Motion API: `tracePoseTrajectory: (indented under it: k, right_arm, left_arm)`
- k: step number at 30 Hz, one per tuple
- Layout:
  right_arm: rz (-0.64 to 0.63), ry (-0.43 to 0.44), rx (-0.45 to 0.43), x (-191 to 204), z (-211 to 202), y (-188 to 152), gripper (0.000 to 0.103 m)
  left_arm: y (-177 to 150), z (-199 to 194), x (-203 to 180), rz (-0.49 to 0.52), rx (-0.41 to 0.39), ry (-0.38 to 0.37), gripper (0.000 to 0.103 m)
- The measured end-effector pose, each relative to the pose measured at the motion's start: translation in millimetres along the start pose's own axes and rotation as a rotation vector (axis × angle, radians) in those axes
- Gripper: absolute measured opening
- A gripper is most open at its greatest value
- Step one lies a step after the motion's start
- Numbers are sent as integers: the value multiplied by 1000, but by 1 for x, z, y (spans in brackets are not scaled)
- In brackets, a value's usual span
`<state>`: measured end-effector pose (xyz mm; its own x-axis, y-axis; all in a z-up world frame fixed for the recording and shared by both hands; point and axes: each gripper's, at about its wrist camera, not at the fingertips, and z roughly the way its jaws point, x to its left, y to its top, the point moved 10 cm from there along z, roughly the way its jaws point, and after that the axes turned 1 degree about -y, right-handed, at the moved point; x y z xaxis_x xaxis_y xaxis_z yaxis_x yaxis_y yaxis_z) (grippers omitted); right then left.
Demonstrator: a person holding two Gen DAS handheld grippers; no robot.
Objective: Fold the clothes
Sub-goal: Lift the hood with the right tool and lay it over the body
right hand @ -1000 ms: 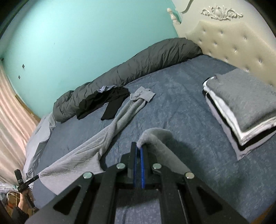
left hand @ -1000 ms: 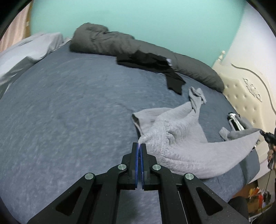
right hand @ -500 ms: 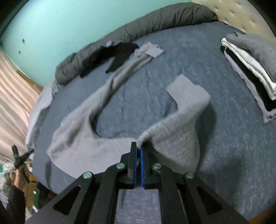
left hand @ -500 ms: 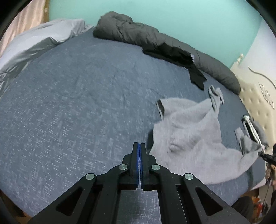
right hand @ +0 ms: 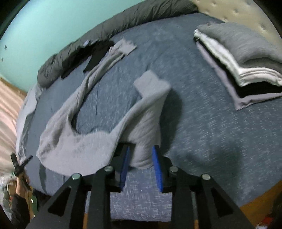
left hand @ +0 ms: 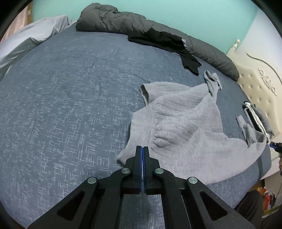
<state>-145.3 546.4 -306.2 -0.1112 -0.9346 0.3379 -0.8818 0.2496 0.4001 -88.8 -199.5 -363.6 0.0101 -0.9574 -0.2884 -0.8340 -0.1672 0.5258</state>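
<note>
Room: teal wall (left hand: 176, 14) behind a bed with a blue-grey cover (left hand: 70, 105); a cream tufted headboard (left hand: 255, 91) stands at one end.
Far edge of bed: a dark grey duvet (left hand: 123, 22) lies rolled along the wall side, with a black garment (left hand: 167, 40) draped partly over it and onto the cover.
Garment being folded: a light grey sweater (left hand: 179, 126) lies spread on the bed, wrinkled in the middle, one sleeve reaching toward the black garment.
Left claw (left hand: 142, 149): blue-padded fingers pressed together at the near edge of the sweater; whether cloth is pinched between them cannot be told.
Right claw (right hand: 141, 156): fingers spread apart, with a raised fold of the sweater (right hand: 146, 126) standing between them, touching neither pad clearly; this view is motion-blurred.
Folded stack (right hand: 238, 58): grey, white, black and lilac clothes piled neatly near the headboard, well apart from the sweater's body.
</note>
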Motion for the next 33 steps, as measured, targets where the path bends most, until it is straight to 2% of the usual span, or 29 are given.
tracePoseTrajectory:
  k: [1, 2, 3, 7, 9, 13, 16, 18, 19, 20, 22, 30, 33]
  right_arm:
    - [11, -1, -11, -2, -1, 6, 35]
    - [23, -6, -18, -5, 1, 13, 47]
    - [42, -6, -24, -9, 4, 20, 50]
    - [113, -5, -40, -22, 28, 48, 51]
    - [138, -13, -38, -27, 43, 61, 51]
    - [120, 3, 40, -25, 86, 73, 52]
    - [90, -30, 80, -27, 108, 73, 52]
    - [72, -50, 95, -28, 120, 72, 40]
    - [68, -49, 91, -28, 120, 72, 23]
    - [62, -50, 84, -28, 119, 71, 15]
    - [45, -53, 64, -27, 110, 70, 7]
    - [22, -82, -144, -22, 11, 109, 5]
    - [-22, -144, -214, -12, -31, 121, 5]
  left_arm:
    - [0, 1, 0, -3, 2, 1, 0]
    - [0, 3, -1, -5, 3, 1, 0]
    - [1, 3, -1, -8, 3, 0, 1]
    - [2, 5, 0, -23, 4, -1, 1]
    - [2, 7, 3, -32, 10, -1, 6]
    - [0, 13, 10, -37, 26, 9, 12]
    - [-3, 18, 16, -38, 36, 17, 13]
    - [-4, 22, 20, -42, 43, 22, 13]
    - [-5, 24, 21, -45, 45, 24, 13]
    - [-5, 25, 22, -48, 45, 23, 13]
    - [-4, 26, 21, -58, 42, 19, 13]
    - [3, 14, 3, -43, 6, -11, 16]
    - [5, 8, -2, -41, -7, -19, 18]
